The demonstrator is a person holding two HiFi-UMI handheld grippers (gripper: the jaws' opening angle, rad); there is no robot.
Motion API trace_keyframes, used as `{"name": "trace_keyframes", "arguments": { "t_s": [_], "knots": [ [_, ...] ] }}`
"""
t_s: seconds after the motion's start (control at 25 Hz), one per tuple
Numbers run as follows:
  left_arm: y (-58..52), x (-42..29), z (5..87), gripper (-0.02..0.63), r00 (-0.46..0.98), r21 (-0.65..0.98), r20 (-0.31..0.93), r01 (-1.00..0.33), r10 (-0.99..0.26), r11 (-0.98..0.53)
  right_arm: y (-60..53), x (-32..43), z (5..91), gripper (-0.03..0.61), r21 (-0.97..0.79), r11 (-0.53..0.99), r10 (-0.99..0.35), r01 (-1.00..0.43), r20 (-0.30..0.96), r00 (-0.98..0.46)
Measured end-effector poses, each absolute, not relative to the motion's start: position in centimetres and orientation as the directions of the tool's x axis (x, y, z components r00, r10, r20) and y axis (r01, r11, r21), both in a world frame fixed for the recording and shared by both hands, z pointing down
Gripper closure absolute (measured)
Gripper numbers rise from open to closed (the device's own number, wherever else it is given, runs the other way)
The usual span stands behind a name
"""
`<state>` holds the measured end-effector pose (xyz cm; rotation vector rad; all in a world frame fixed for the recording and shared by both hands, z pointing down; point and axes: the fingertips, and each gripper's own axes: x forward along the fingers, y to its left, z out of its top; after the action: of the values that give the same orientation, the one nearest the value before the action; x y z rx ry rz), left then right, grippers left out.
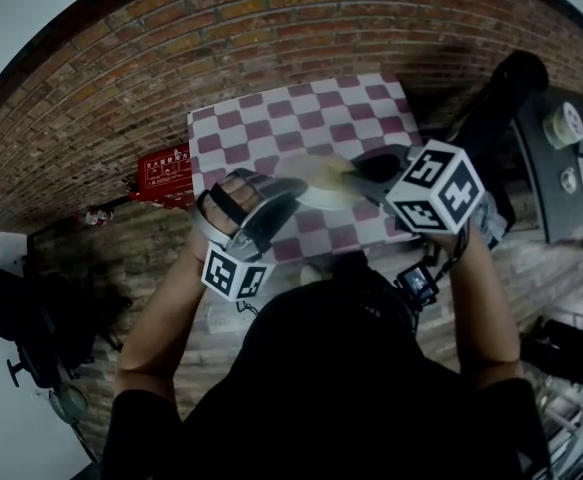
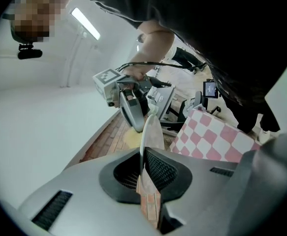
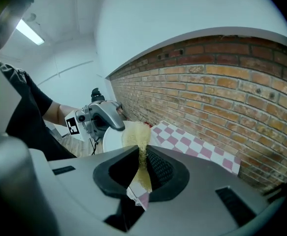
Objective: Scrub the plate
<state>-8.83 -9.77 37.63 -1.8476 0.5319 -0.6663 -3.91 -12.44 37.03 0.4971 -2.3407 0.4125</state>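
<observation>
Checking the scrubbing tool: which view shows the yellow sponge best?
Right gripper view: the yellow sponge is sharp, clamped between its jaws. Head view blurs it; left gripper view shows a sliver beside the plate.

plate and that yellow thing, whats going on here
A person works with a gripper in each hand. The left gripper is clamped on the rim of a white plate, held over a pink checked cloth. The right gripper grips a yellow scrub pad, which seems to lie against the plate's face. It looks like mid-scrub.
</observation>
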Motion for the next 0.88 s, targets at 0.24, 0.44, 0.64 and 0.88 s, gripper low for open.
{"name": "trace_keyframes", "arguments": {
  "t_s": [0.24,0.44,0.64,0.88],
  "knots": [
    [-12.4,-9.2,39.7,0.591,0.724,-0.841,0.242,-0.176,-0.646,-0.511,-15.0,0.8,40.5,0.531,-0.196,0.796,-0.293,-0.573,0.704,-0.647],
    [-14.6,-8.5,42.4,0.591,0.715,-0.704,0.267,-0.313,-0.646,-0.637,-17.0,5.5,44.4,0.531,-0.151,0.731,-0.356,-0.665,0.747,-0.561],
    [-16.6,-7.2,45.5,0.591,0.708,-0.507,0.298,-0.45,-0.64,-0.735,-17.7,8.2,47.1,0.531,-0.181,0.697,-0.353,-0.694,0.756,-0.551],
    [-19.3,-5.3,48.8,0.591,0.727,-0.161,0.307,-0.597,-0.614,-0.786,-18.6,10.4,49.9,0.531,-0.235,0.661,-0.337,-0.712,0.756,-0.562]
  ]
}}
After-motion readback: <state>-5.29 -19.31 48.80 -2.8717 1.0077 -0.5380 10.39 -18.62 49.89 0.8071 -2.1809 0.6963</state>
